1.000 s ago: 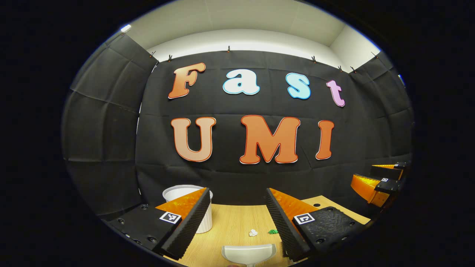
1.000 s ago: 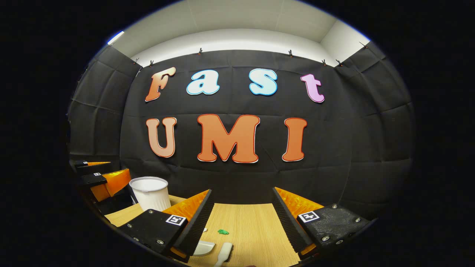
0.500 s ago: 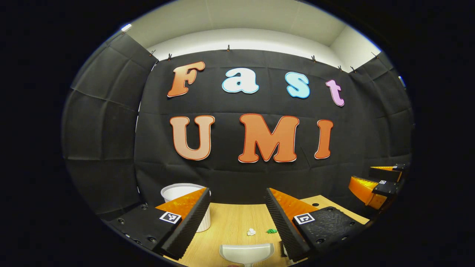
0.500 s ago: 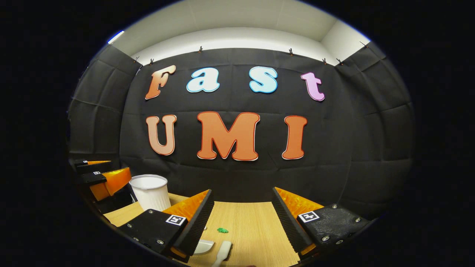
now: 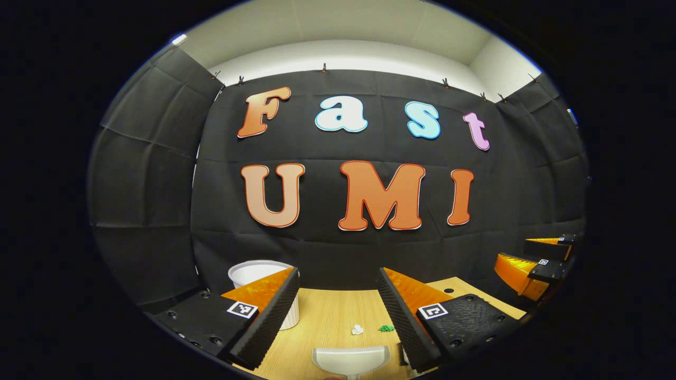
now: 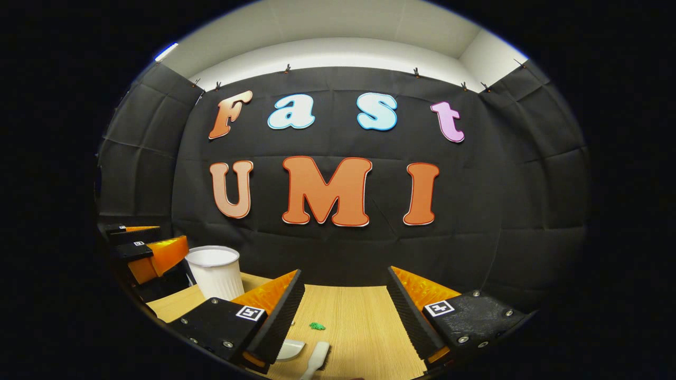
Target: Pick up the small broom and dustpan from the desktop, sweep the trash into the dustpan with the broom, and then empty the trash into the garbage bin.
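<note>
1. Left gripper (image 5: 338,311), fingers apart and empty, should drop straight onto the white dustpan (image 5: 351,360) at the desktop's (image 5: 327,316) near edge.
2. Right gripper (image 6: 346,316), likewise apart, takes the small broom (image 6: 317,359) beside it.
3. Leave the white scrap (image 5: 358,330) and green scrap (image 5: 386,328) undisturbed; garbage bin (image 6: 214,272) stands far-left.

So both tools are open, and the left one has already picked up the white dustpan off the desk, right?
Not quite. Both tools are open, but in the left gripper view the white dustpan lies on the desk, between the left tool's open fingers, not picked up.
</note>
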A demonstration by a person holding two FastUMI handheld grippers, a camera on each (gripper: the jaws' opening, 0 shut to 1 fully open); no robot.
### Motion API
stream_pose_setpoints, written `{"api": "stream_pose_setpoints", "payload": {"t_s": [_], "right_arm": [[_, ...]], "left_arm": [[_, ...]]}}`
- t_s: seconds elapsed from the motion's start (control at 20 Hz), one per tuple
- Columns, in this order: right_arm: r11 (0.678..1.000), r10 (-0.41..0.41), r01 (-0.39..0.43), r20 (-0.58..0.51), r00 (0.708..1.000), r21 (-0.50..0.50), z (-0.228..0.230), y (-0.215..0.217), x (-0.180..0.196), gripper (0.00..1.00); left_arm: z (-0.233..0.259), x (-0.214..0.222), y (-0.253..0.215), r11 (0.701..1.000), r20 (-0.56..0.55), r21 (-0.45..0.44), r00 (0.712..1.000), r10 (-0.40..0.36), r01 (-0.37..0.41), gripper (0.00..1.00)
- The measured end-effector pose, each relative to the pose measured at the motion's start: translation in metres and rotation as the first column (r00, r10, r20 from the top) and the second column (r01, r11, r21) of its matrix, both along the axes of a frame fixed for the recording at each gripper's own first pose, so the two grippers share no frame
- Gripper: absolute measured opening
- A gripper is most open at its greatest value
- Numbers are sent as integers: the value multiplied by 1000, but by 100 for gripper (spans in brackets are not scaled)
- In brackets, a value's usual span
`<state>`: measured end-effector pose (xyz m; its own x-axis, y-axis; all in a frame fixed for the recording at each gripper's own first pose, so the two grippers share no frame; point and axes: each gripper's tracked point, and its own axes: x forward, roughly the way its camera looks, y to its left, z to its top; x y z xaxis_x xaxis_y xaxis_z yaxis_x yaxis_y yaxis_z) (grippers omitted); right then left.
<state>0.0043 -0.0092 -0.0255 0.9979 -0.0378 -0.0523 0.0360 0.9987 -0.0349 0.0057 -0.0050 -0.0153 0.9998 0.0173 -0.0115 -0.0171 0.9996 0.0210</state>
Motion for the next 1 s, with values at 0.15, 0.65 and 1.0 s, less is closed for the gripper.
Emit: {"api": "stream_pose_setpoints", "payload": {"t_s": [0.15, 0.65, 1.0], "right_arm": [[1000, 9, -9, -20, 1000, -5, -6, 2, -1, 94], [997, 79, -78, -175, 981, 15, -58, 2, -7, 94], [985, 173, -169, -305, 936, 39, -107, -2, -15, 94]], "left_arm": [[-5, 1, -2, 1000, -12, -2, 1000, -1, 1, 95], [-46, -6, -16, 1000, -112, 9, 993, 25, -25, 94], [-97, -23, -36, 996, -225, 7, 970, 89, -90, 95]]}}
